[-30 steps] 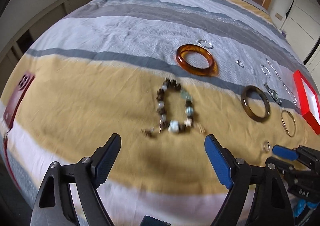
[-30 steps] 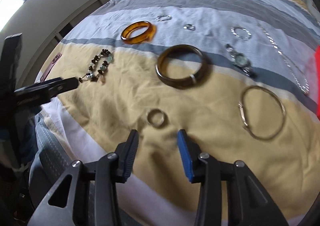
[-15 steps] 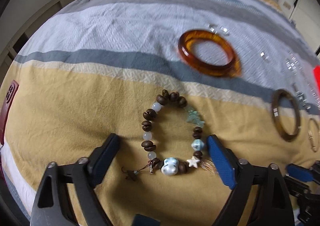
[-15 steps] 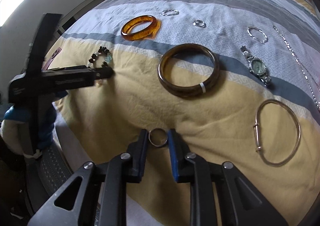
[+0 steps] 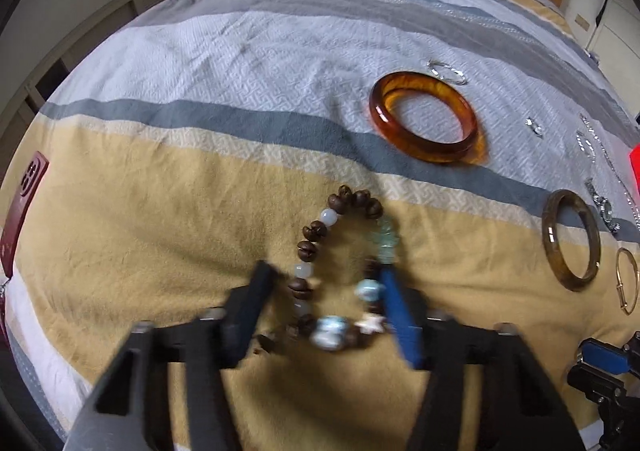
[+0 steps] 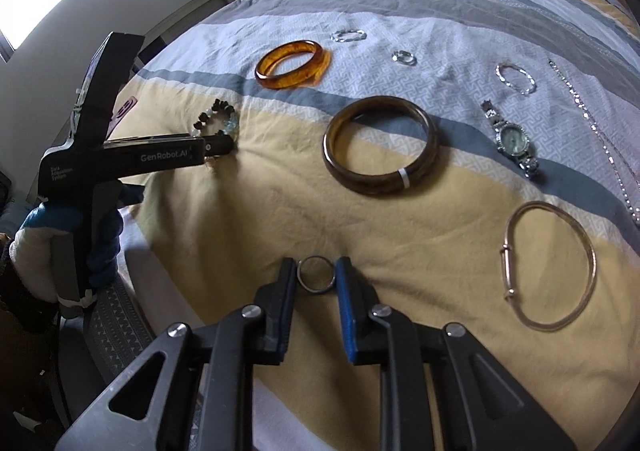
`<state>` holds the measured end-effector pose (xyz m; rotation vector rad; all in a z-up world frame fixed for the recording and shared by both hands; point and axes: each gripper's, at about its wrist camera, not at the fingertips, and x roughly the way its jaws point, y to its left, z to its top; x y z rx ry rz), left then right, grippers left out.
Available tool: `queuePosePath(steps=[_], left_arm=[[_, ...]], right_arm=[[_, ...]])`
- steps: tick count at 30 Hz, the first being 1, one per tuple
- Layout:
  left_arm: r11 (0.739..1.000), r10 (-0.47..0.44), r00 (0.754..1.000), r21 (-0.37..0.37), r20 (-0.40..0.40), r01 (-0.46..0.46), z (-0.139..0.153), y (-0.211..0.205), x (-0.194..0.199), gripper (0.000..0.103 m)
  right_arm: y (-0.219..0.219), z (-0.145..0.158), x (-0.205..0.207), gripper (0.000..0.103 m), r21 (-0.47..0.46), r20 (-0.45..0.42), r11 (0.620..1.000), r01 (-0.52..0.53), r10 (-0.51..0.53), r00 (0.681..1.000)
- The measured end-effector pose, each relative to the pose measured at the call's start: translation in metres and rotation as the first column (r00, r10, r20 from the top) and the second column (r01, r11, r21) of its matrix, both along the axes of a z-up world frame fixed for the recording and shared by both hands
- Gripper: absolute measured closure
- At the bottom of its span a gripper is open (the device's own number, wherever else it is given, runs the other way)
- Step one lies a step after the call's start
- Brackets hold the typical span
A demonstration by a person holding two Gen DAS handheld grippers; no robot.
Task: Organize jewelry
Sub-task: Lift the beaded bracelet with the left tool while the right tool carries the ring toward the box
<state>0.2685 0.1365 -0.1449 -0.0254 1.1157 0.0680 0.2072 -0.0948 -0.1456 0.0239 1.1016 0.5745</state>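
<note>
A beaded bracelet (image 5: 320, 235) of brown, white and blue beads lies on the yellow stripe of the bedspread. My left gripper (image 5: 328, 283) has its fingers closed in against both sides of the bracelet's near half; it also shows in the right wrist view (image 6: 218, 145). My right gripper (image 6: 316, 275) is shut on a small metal ring (image 6: 316, 274) lying on the bedspread. An amber bangle (image 5: 426, 117), a dark brown bangle (image 6: 380, 145), a thin gold bangle (image 6: 550, 265) and a watch (image 6: 514, 141) lie further out.
Small silver rings (image 6: 404, 57), a silver bracelet (image 6: 516, 78) and a chain (image 6: 600, 131) lie on the grey stripes. A red box edge (image 5: 635, 155) shows at the far right. A dark red phone (image 5: 24, 207) lies at the left bed edge.
My left gripper moved forward over the beaded bracelet and its fingers closed in on it. My right gripper moved onto the small ring and shut on it.
</note>
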Motion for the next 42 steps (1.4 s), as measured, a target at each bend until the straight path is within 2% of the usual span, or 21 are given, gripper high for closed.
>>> queuePosePath(steps=[1,2,7,11,19,25,28,33,37,42], left_arm=[[1.0,-0.005,1.0,-0.001,-0.001,0.005,0.002,-0.001,-0.001,0.081],[1.0,-0.012,1.0,0.001,-0.003,0.012,0.005,-0.003,-0.002,0.084],[0.999,-0.034,0.999,0.014,0.006,0.034,0.009,-0.019,-0.014,0.084],[0.999,-0.047,0.998,0.005,0.036,0.047,0.023,-0.031,-0.033,0.086],[0.994,-0.104,0.987,-0.009,0.126,0.106,0.071,-0.066,-0.082,0.087],[0.977,-0.206,0.961,-0.023,0.182,0.214,0.108,-0.117,-0.108,0.087],[0.957,-0.278,0.94,-0.02,0.198,0.288,0.123,-0.155,-0.113,0.087],[0.909,-0.398,0.893,-0.043,0.209,0.415,0.14,-0.236,-0.106,0.087],[0.862,-0.474,0.855,-0.084,0.212,0.499,0.146,-0.304,-0.084,0.087],[0.807,-0.551,0.807,-0.11,0.213,0.58,0.141,-0.393,-0.036,0.087]], right_arm=[[-0.002,0.002,-0.002,0.084,0.001,0.002,1.0,0.001,-0.001,1.0],[-0.003,0.004,-0.005,0.084,0.001,0.004,1.0,0.003,-0.003,1.0],[-0.02,0.024,-0.022,0.084,-0.005,0.022,1.0,0.028,-0.028,0.999],[-0.04,0.046,-0.044,0.084,-0.014,0.061,0.997,0.07,-0.069,0.996],[-0.086,0.086,-0.092,0.084,-0.001,0.139,0.985,0.171,-0.169,0.976],[-0.145,0.102,-0.119,0.084,0.033,0.182,0.96,0.279,-0.28,0.943],[-0.185,0.108,-0.128,0.084,0.055,0.204,0.937,0.346,-0.35,0.914],[-0.254,0.112,-0.123,0.084,0.059,0.222,0.893,0.447,-0.448,0.866],[-0.309,0.116,-0.1,0.084,0.032,0.24,0.867,0.498,-0.49,0.838],[-0.353,0.111,-0.06,0.084,0.011,0.246,0.855,0.518,-0.505,0.828]])
